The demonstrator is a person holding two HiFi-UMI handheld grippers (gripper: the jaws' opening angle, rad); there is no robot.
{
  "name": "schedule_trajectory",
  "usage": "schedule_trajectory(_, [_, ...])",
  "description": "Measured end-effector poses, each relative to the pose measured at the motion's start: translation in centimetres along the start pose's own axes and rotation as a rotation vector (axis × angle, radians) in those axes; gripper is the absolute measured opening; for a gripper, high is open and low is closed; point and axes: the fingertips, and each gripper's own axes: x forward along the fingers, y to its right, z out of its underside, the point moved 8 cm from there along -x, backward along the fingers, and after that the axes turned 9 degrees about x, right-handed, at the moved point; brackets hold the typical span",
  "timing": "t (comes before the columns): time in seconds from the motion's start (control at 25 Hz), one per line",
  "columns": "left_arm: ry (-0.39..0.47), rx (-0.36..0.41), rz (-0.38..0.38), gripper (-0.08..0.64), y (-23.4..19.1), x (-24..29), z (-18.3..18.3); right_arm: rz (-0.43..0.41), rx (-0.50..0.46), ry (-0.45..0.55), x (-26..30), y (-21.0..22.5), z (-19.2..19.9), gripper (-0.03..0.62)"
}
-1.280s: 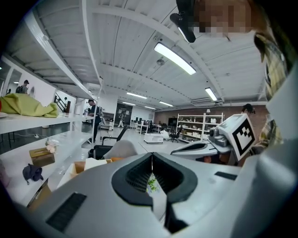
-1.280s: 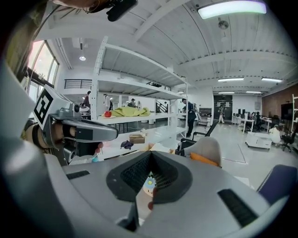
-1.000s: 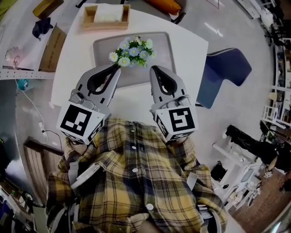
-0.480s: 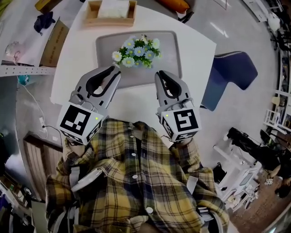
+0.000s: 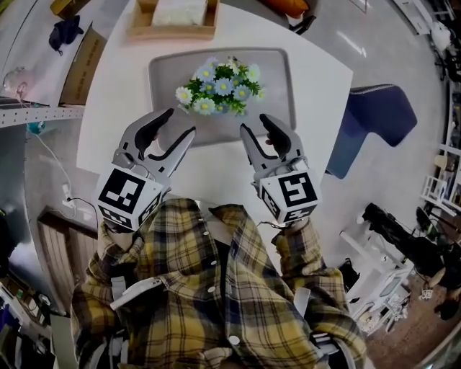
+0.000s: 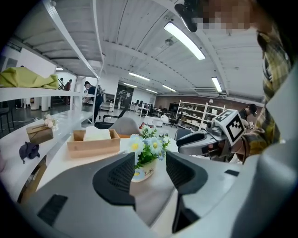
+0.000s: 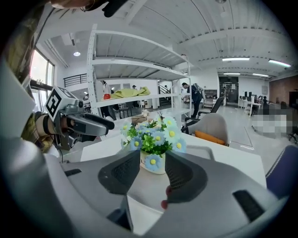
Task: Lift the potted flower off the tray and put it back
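The potted flower [image 5: 220, 88], blue and white daisies in a small white pot, stands on the grey tray [image 5: 277, 68] on the white table. My left gripper [image 5: 180, 122] hovers at the tray's near left edge. My right gripper [image 5: 256, 124] is at its near right edge. Both stop short of the plant. Their jaws have just been opening and stand apart with nothing between them. The left gripper view shows the pot [image 6: 142, 171] ahead, beyond the left gripper [image 6: 150, 163]. The right gripper view shows the pot [image 7: 153, 162] beyond the right gripper [image 7: 152, 175].
A wooden box [image 5: 173, 20] holding white tissue sits at the table's [image 5: 317, 86] far edge behind the tray. A blue chair [image 5: 371, 119] stands to the right of the table. A cardboard box [image 5: 81, 63] and shelving lie to the left.
Both grippers have sunk toward the table near the tray's front edge. Their jaws went from shut to apart. The flower stays where it was on the tray.
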Motion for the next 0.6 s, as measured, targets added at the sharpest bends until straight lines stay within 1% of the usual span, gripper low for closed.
schedule_trajectory(0.2, [-0.014, 0.005, -0.015, 0.238, -0.7, 1.5, 1.6, -0.060, -0.018, -0.015, 1.8, 1.2, 1.4, 0.198])
schedule_trajectory(0.28, [-0.027, 0.004, -0.002, 0.289, -1.0, 2.2, 2.3, -0.082, -0.026, -0.016, 2.6, 1.7, 1.9, 0.216])
schedule_trajectory(0.48, [-0.047, 0.010, 0.000, 0.328, -1.9, 3.3, 4.4, -0.143, -0.050, -0.046, 4.5, 2.7, 3.3, 0.255])
schedule_trajectory(0.6, [-0.068, 0.037, 0.012, 0.351, -2.2, 4.3, 5.3, -0.168, -0.070, -0.040, 5.4, 3.2, 3.7, 0.270])
